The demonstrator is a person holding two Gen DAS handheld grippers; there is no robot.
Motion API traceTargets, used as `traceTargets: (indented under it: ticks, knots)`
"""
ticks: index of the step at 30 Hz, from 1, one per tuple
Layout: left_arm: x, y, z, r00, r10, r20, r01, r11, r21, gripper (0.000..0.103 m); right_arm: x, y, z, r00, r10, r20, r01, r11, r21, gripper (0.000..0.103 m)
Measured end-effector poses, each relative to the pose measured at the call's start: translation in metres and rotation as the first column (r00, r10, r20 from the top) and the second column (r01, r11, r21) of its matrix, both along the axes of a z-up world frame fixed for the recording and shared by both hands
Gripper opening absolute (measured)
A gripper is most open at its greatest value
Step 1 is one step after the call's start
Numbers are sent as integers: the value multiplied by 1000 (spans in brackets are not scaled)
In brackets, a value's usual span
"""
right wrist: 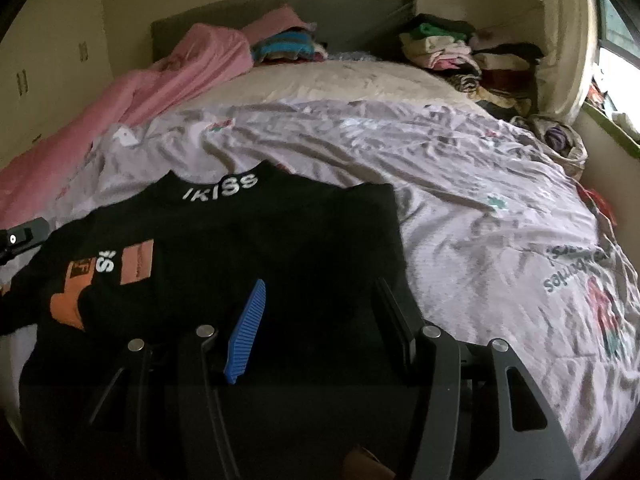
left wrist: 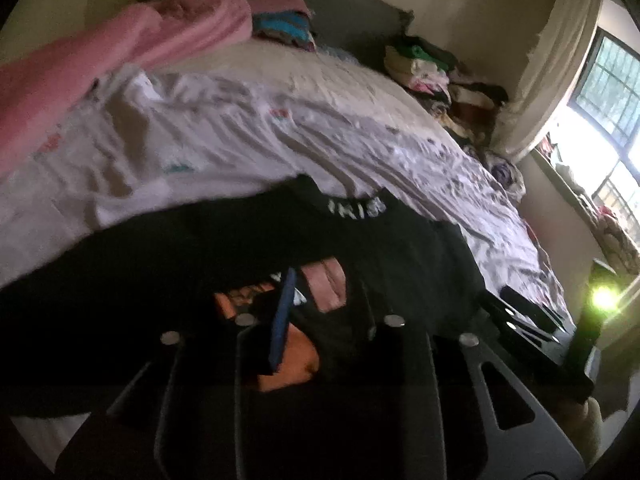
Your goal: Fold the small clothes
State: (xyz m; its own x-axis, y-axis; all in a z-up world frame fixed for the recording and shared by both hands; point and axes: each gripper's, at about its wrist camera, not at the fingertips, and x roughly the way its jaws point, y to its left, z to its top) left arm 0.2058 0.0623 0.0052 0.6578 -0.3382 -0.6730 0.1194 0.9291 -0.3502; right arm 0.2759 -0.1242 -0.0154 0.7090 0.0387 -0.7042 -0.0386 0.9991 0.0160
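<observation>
A black top [right wrist: 256, 248] with white "KISS" lettering on the collar and orange patches lies spread on the bed sheet [right wrist: 460, 184]. My right gripper [right wrist: 320, 308] is open, its jaws wide apart just above the garment's lower right part, holding nothing. In the left wrist view the same top [left wrist: 360, 240] lies under my left gripper [left wrist: 324, 300], which is open over the orange print; the view is dim and blurred. The right gripper's tip [left wrist: 520, 312] shows at the right of that view.
A pink blanket [right wrist: 168, 80] lies along the bed's left side. Folded clothes [right wrist: 460, 48] are stacked at the headboard's right, more [right wrist: 288, 46] at the middle. A curtain and bright window [left wrist: 600, 92] stand to the right. A wall cabinet is at left.
</observation>
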Motion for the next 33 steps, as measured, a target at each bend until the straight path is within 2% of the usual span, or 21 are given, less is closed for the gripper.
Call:
traceTargets:
  ticks: [2,5,7,11,15,17,23,25,27,29,33]
  knots:
    - [5,-5,-13,998,-27,-50,26,999,-21,18,5,2,-4,1000,13,-16,-13,1000,-5,54]
    - [9,-12,-34,993,-29,-115,32,999,24,23,11,3,-12,999,15,-42,-15,1000,-8,55]
    - [9,-15,-46,987,-28,-157,35,999,39,31,13,0,-17,998,7,-59,-7,1000,-2,55]
    - [6,-18,-68,981,-8,-196,27,995,96,32,20,-10,-29,994,-21,-111,22,1000,6,57]
    - [4,-19,-74,982,-5,-188,27,993,116,32,27,-21,-47,984,-44,-170,47,999,13,58]
    - [3,-18,-73,983,-1,-185,22,994,109,32,25,-22,-46,986,-48,-162,52,998,22,58]
    - [-5,-20,-61,987,-22,-159,38,994,100,46,4,-21,-26,994,-54,-91,59,997,49,67]
    - [-9,-21,-57,990,-22,-140,38,993,110,56,-2,-21,-19,996,-55,-72,60,996,64,71]
    - [-14,-19,-51,993,-15,-118,30,991,127,64,-9,-21,-13,997,-53,-51,57,995,82,83]
    - [-16,-17,-48,994,-5,-107,19,992,129,70,-17,-20,-8,998,-52,-32,55,994,91,89]
    - [-23,-9,-41,997,18,-78,-8,991,131,86,-28,-15,-1,999,-42,-5,43,994,105,95]
